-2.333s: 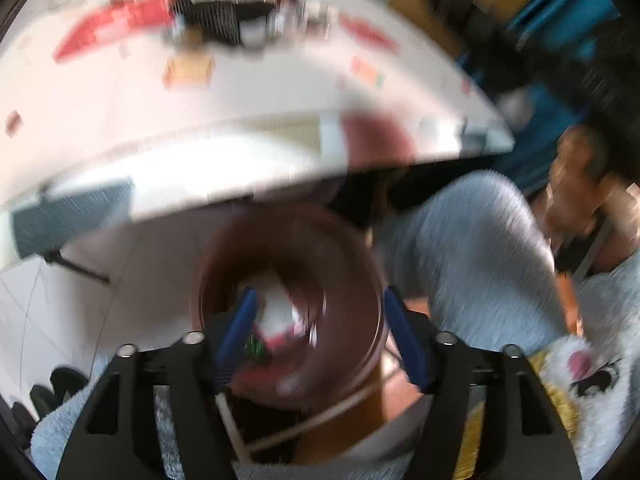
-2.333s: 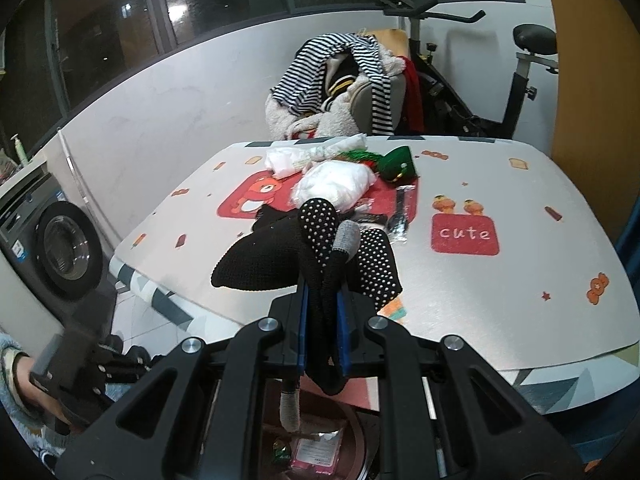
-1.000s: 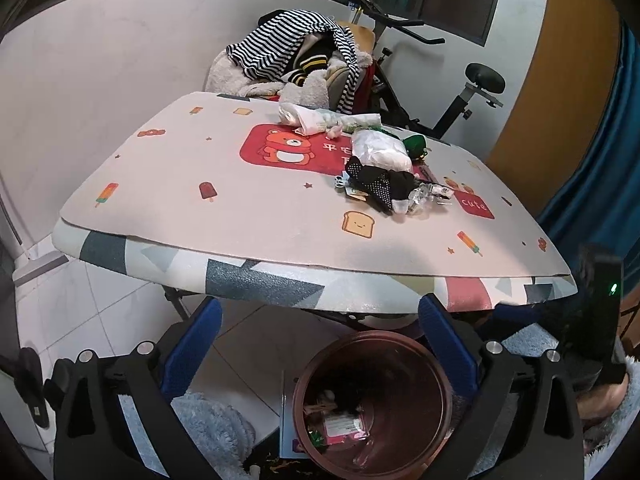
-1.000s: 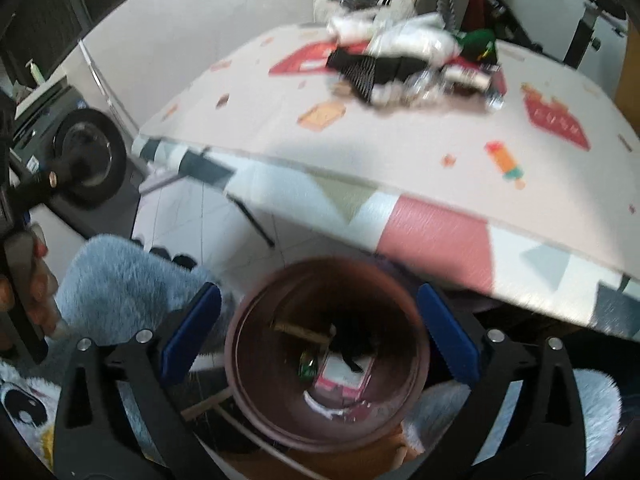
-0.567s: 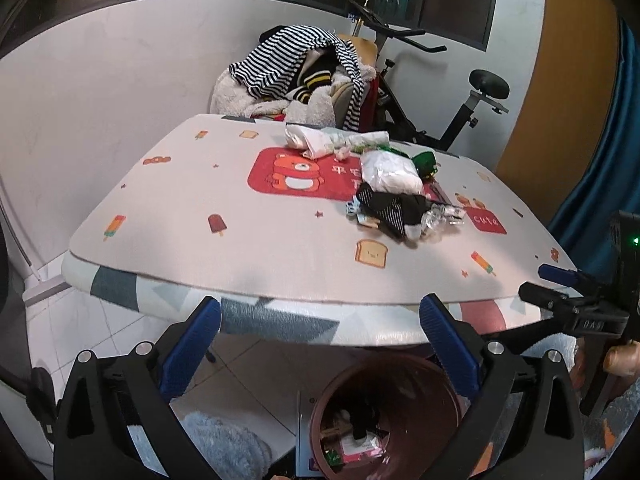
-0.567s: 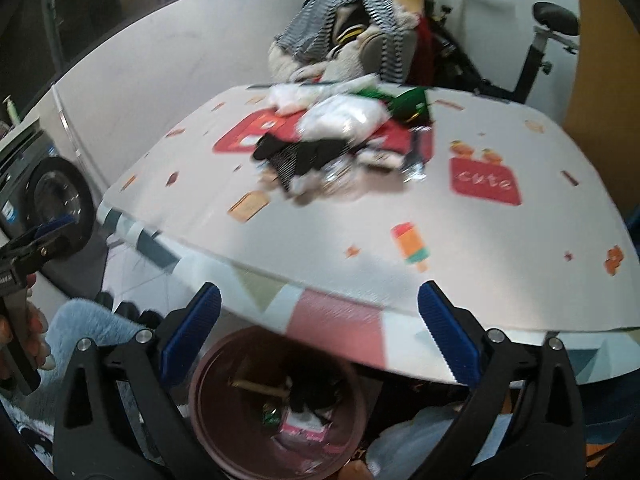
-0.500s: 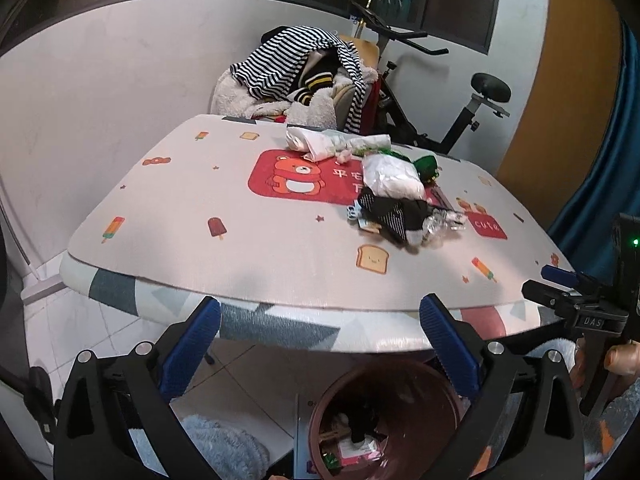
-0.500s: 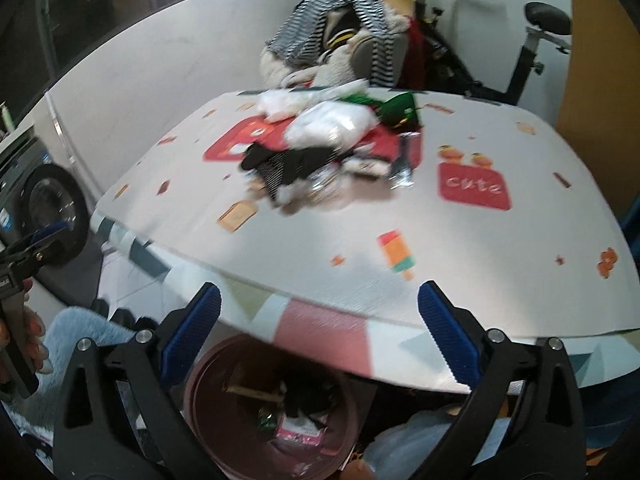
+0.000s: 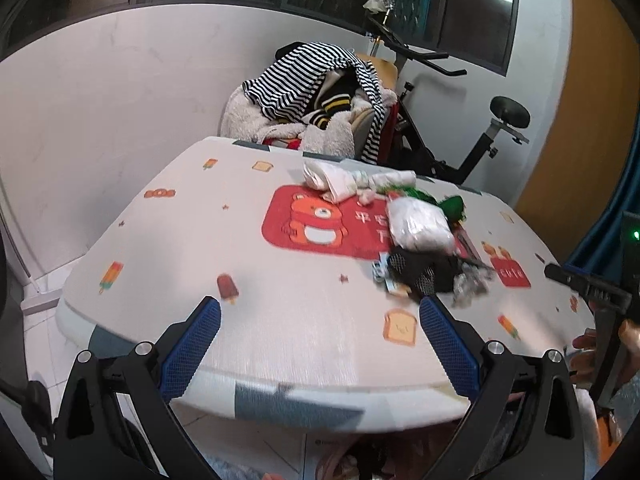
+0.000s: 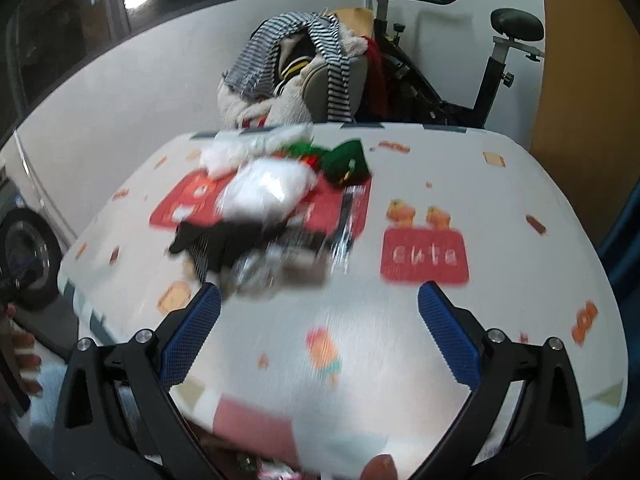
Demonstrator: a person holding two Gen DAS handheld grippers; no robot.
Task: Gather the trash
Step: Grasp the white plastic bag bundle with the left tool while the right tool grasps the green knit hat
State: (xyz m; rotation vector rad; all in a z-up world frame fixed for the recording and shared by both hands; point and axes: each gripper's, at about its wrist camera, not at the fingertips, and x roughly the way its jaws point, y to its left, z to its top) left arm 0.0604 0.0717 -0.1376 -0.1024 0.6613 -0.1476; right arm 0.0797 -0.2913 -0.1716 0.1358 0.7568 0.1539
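A heap of trash lies on the table point(image 9: 200, 240): a black dotted glove point(image 9: 424, 272), a white plastic bag point(image 9: 418, 224), crumpled foil point(image 9: 472, 284), a green wrapper point(image 9: 452, 204) and white rolled cloth point(image 9: 344, 178). In the right wrist view, which is blurred, the same heap shows as the glove point(image 10: 216, 240), bag point(image 10: 268, 192) and green wrapper point(image 10: 348, 160). My left gripper point(image 9: 318, 320) is open and empty over the table's near edge. My right gripper point(image 10: 318, 312) is open and empty, short of the heap. The brown bin rim point(image 9: 340, 466) peeks below the table.
A chair piled with striped clothes point(image 9: 316, 92) stands behind the table. An exercise bike point(image 9: 472, 136) stands at the back right. The other hand-held gripper point(image 9: 600, 292) shows at the right edge. A washing machine point(image 10: 24, 252) is at the left.
Both grippers have risen from over the bin under the table to above the table's near edge, facing the heap. The right gripper dropped a black glove earlier and stays open.
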